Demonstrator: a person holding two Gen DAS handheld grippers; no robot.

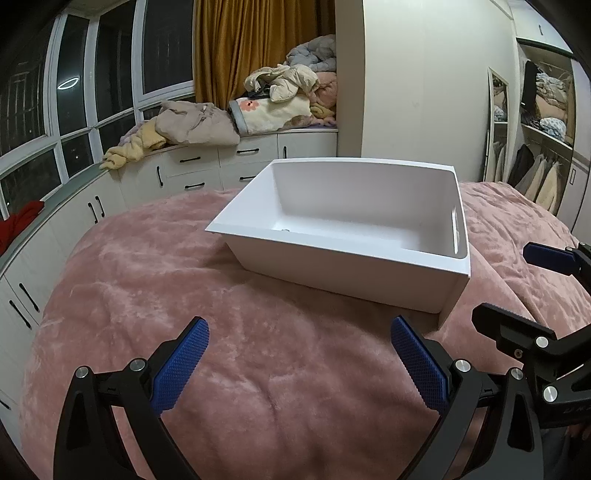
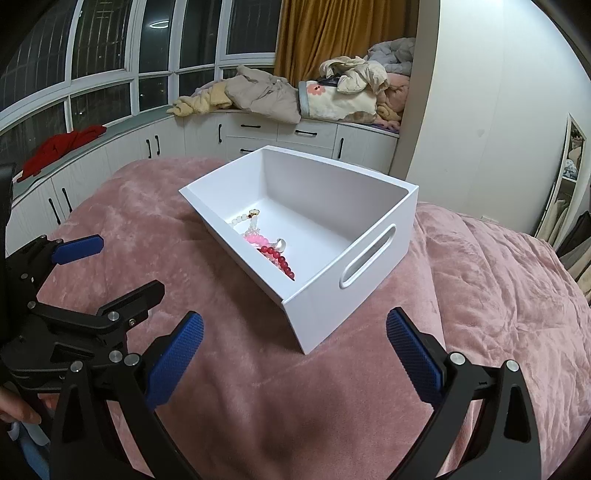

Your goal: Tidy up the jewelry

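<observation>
1. Left wrist view: no writing to read anywhere. The left gripper hangs with its jaws wide and nothing between them, over the pink blanket. The white box sits ahead, slightly right of the jaws.
2. Right wrist view: the right gripper is spread wide too, holding nothing. Bead bracelets lie inside the box, ahead of the jaws, well apart from them.

Home bedroom: pink bed, open wardrobe, curtain.
</observation>
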